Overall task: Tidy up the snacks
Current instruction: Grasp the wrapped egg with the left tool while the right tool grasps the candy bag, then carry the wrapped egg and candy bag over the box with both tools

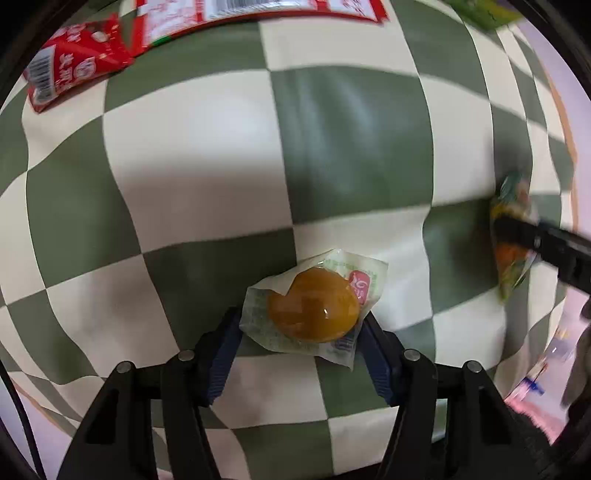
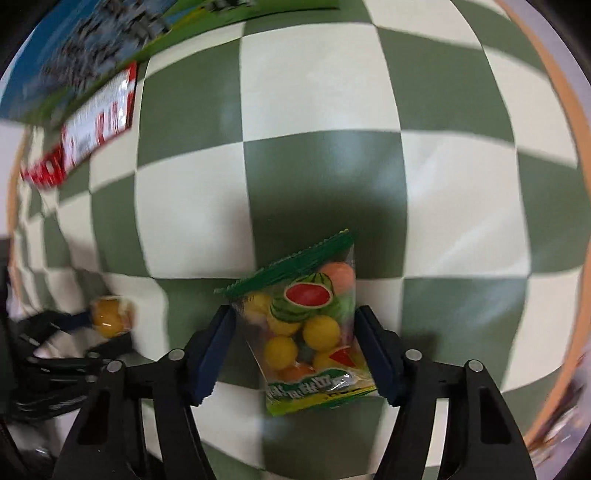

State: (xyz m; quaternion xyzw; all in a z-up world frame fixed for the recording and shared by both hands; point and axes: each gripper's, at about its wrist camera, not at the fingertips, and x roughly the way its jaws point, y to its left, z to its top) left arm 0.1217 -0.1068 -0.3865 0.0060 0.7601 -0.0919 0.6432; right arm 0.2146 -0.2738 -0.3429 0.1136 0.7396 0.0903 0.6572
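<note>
My left gripper (image 1: pixel 301 325) is shut on an orange jelly cup in a clear wrapper (image 1: pixel 314 310), held over the green and cream checkered cloth (image 1: pixel 207 155). My right gripper (image 2: pixel 293 328) is shut on a small bag of fruit-coloured candy balls (image 2: pixel 306 325) with a green top seal. The candy bag (image 1: pixel 511 236) and the right gripper's finger (image 1: pixel 546 240) show at the right of the left wrist view. The jelly cup (image 2: pixel 109 312) and left gripper show at the left of the right wrist view.
A small red packet (image 1: pixel 74 62) and a larger red and white packet (image 1: pixel 258 14) lie at the cloth's far edge. A green and blue box (image 2: pixel 92 48) lies far left in the right wrist view, with the red and white packet (image 2: pixel 96 122) beside it. The table's orange rim (image 2: pixel 576 147) runs along the right.
</note>
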